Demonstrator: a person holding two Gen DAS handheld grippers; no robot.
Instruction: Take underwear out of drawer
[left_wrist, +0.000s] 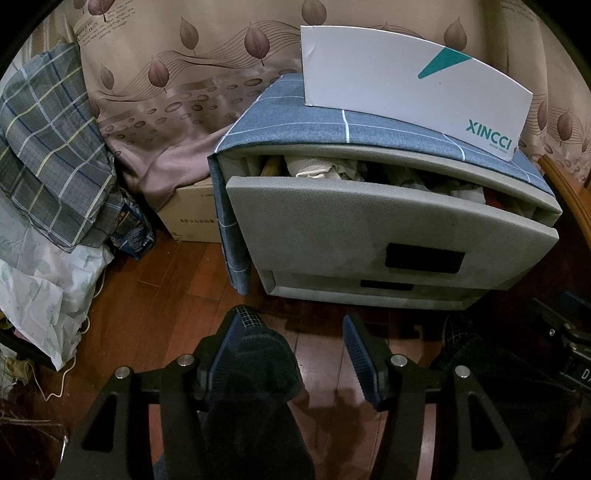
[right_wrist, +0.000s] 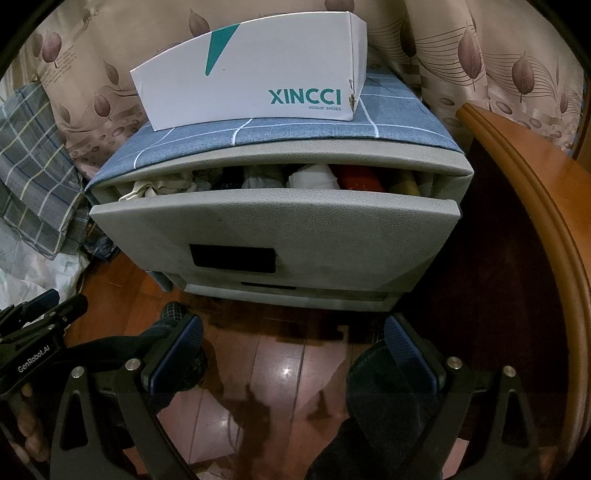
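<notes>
A grey nightstand has its top drawer pulled partly out. Crumpled and folded clothes fill the gap, among them a white piece and a red one. I cannot tell which pieces are underwear. My left gripper hangs open over the wooden floor in front of the drawer, with nothing between its fingers. My right gripper is also open and empty, short of the drawer front. A person's dark trouser legs and plaid slippers show under both grippers.
A white XINCCI shoe box stands on the nightstand's blue checked cover. A cardboard box and piled plaid fabric lie left. A wooden furniture edge curves at the right. The lower drawer is shut.
</notes>
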